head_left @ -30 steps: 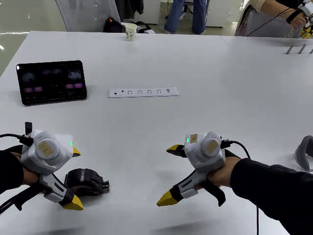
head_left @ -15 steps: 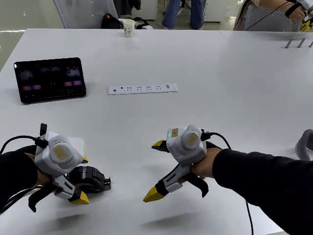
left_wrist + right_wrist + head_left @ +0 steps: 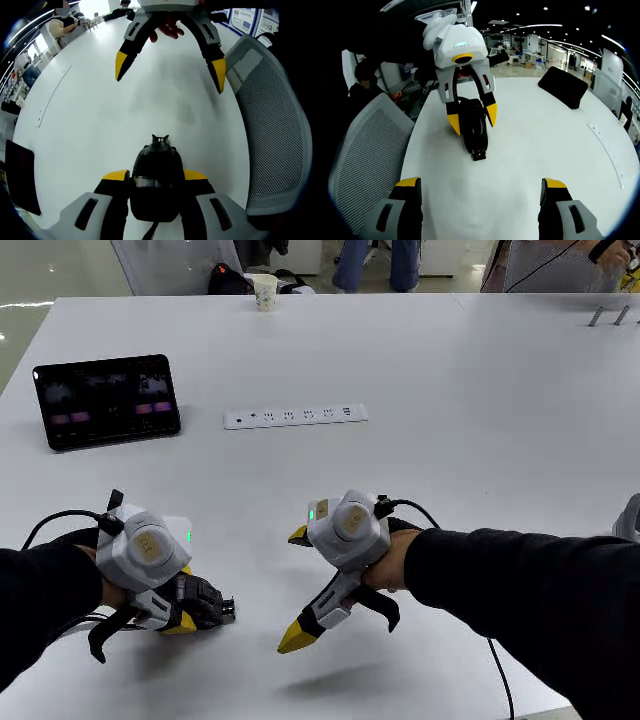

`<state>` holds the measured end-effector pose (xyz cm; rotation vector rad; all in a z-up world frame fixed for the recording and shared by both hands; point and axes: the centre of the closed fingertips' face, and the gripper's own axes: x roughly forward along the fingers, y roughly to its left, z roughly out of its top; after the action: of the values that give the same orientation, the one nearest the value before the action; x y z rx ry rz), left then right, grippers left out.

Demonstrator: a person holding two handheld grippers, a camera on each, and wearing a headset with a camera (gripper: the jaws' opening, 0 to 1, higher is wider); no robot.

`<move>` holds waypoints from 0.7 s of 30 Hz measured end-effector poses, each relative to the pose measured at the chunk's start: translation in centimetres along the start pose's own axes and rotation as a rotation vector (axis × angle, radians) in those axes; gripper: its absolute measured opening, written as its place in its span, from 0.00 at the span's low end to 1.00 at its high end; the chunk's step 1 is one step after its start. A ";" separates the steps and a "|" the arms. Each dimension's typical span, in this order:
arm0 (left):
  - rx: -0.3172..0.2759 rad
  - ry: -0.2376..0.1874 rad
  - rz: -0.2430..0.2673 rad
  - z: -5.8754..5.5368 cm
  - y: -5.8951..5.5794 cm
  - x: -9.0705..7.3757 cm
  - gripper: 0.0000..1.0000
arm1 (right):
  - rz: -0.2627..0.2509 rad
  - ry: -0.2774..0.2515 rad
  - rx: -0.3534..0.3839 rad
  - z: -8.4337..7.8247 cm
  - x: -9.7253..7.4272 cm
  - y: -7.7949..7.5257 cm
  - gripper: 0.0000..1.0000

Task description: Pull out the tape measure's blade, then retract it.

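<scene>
Left gripper view, nearest: left gripper (image 3: 155, 175) clamped from both sides on the black tape measure (image 3: 155, 167), case resting on the white workbench (image 3: 100, 115). Blade hook (image 3: 160, 137) seated at the case mouth, pointing to 12 o'clock; no blade drawn. Judged stage: grasp made, pull-out not yet begun, retraction likewise left to do.

Farther, at 12 o'clock of the same view: right gripper (image 3: 169, 70), jaws spread wide and empty, facing the hook, apart from it with bare tabletop between. Likely next: closing on the hook, then drawing away along the tabletop.

Head view: tape measure at 7 o'clock, right gripper near 6 o'clock, both close to the near table edge. Little margin toward 6 o'clock; mesh chair (image 3: 270, 125) just beyond that edge. Wide bare surface toward 3 o'clock and toward 12 o'clock for the blade's run. Farther off: tablet (image 3: 107, 400) at 10 o'clock and power strip (image 3: 295, 416) at 12 o'clock, well apart from both grippers. Farthest: paper cup (image 3: 264, 290) near the far edge, beyond the strip. Risk judged small: blade whip on retraction, with nothing standing in its line.
</scene>
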<state>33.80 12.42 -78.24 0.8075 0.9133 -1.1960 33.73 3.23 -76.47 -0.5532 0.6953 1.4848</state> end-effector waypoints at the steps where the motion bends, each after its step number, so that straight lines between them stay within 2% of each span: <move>1: -0.002 -0.003 -0.003 0.1 -0.1 0.0 0.34 | 0.003 -0.002 0.001 0.1 0.1 0.0 0.99; 5: -0.015 -0.027 -0.003 0.3 -0.1 0.0 0.34 | 0.011 -0.005 -0.008 0.5 0.5 -0.3 0.82; 10: -0.050 -0.064 -0.009 0.4 -0.1 0.0 0.34 | 0.009 0.026 0.011 -0.2 1.3 -0.8 0.72; 13: -0.051 -0.075 0.006 0.3 -0.1 0.0 0.34 | 0.003 0.014 0.025 0.1 1.7 -1.0 0.72; 21: -0.045 -0.066 0.030 0.5 -0.3 0.1 0.33 | 0.007 0.015 -0.021 1.0 3.5 -0.5 0.58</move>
<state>33.62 11.89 -78.11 0.7391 0.8680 -1.1653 34.14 6.41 -78.35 -0.5790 0.6947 1.4967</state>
